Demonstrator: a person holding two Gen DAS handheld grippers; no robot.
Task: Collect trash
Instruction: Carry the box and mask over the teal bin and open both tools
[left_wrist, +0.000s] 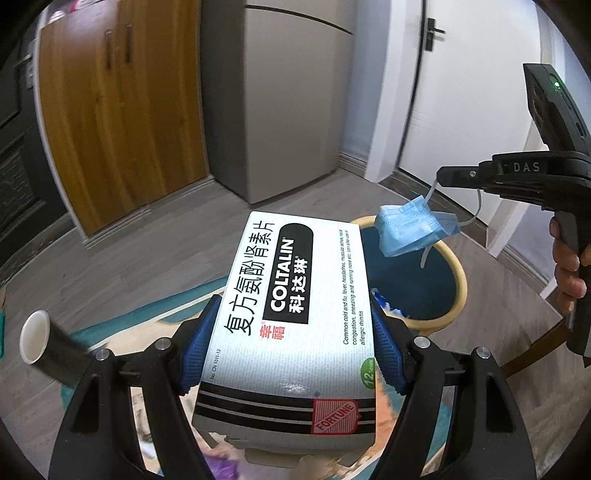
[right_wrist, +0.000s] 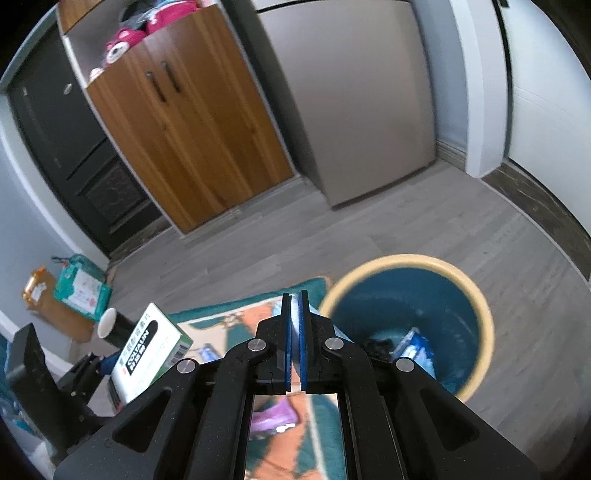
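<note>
My left gripper (left_wrist: 295, 314) is shut on a white COLTALIN medicine box (left_wrist: 295, 295), its blue pads (left_wrist: 386, 343) pressing both long sides. The box hangs over the near left edge of a blue bin with a yellow rim (left_wrist: 460, 280). At the right, my right gripper (left_wrist: 439, 177) pinches the ear loop of a light-blue face mask (left_wrist: 413, 229), which dangles above the bin. In the right wrist view the right gripper (right_wrist: 294, 295) is shut, with the bin rim (right_wrist: 484, 321) just ahead to the right and the box (right_wrist: 147, 343) at the lower left.
Blue-white wrappers (right_wrist: 413, 347) lie in the bin. A black paper cup (left_wrist: 35, 336) lies on its side by the teal and orange rug (right_wrist: 240, 317). Packages (right_wrist: 77, 288) sit by the left wall. A wooden cabinet (right_wrist: 192, 129) and a grey fridge (right_wrist: 362, 103) stand behind.
</note>
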